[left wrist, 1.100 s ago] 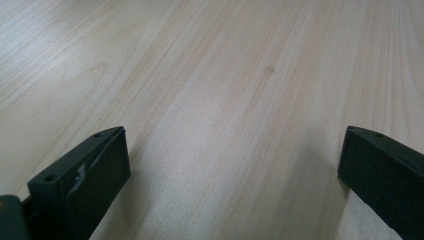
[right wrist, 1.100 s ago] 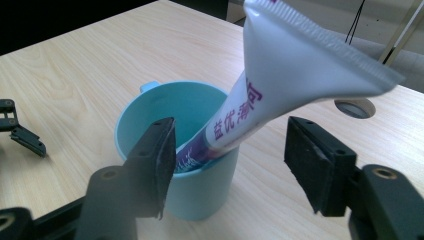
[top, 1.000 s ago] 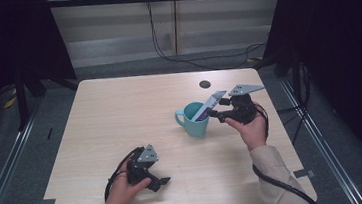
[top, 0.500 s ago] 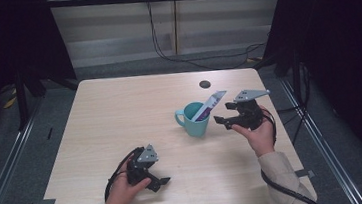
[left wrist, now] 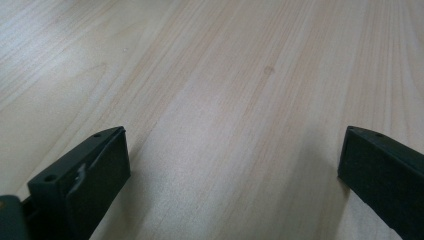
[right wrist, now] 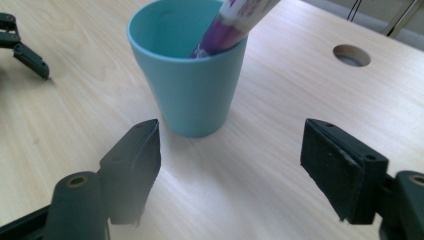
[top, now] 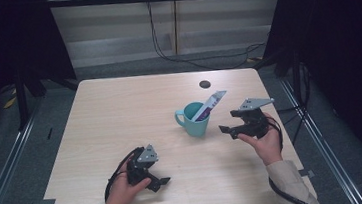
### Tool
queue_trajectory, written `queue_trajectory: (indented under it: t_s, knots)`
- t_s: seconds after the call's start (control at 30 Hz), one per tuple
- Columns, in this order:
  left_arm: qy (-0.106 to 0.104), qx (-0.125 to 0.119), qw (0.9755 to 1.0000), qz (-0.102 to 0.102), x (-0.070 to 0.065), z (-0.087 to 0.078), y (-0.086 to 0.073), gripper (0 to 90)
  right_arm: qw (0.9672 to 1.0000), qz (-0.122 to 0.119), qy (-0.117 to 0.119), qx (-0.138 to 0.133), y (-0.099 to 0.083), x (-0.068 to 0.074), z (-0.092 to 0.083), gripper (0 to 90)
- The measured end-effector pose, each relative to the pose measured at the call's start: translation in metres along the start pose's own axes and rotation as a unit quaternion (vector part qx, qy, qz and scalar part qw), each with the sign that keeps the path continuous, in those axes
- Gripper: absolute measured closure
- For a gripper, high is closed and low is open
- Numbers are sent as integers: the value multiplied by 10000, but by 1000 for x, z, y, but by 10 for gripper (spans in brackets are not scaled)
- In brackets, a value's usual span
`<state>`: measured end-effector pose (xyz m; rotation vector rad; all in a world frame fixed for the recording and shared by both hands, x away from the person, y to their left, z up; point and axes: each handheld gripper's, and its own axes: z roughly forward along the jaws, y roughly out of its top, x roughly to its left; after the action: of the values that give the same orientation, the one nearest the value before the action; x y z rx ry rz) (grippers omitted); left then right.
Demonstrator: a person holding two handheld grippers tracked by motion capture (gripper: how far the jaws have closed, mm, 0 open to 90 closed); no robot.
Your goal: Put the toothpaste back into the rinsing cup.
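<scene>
Teal cup [top: 194, 121] right of bench [top: 120, 118] centre, purple-white tube [top: 209, 105] leaning toward two o'clock; my right gripper [top: 228, 129] just opened, jaws empty; left gripper [top: 160, 182] jaws apart; tube light, squashy; I'd grasp its upper end.

Pale wooden table [top: 120, 118] — round hole [top: 205, 84] near far edge

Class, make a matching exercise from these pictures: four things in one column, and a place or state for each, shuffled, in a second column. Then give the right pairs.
Things:
1. cup
2. tube
3. left hand-held gripper
4. right hand-held gripper

Places or states:
A. leans out over a rim
B. low over the table's near part, jaws open, nothing between them
C. stands upright, teal, handle on its left in the high view
D. just right of the cup in the high view, jaws open, apart from it

Pairs: 1-C, 2-A, 3-B, 4-D
</scene>
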<state>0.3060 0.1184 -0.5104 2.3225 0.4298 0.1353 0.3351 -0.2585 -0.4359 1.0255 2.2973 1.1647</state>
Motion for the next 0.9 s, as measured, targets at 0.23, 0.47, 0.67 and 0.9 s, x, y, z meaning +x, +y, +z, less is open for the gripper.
queue_trajectory:
  t_s: [0.23,0.47,0.67,0.9]
  knots:
    - [11,-2,10000,-4,0,0,0,0,9999,-47,30,109,-10,6,-3,207]
    - [13,-1,10000,-4,0,0,0,0,9997,-92,68,215,-21,12,-6,182]
    - [10,-2,10000,-6,0,0,0,0,9994,-116,105,313,-32,16,-7,170]
    - [9,-2,10000,-3,0,0,0,0,9991,-64,158,390,-44,17,-9,167]
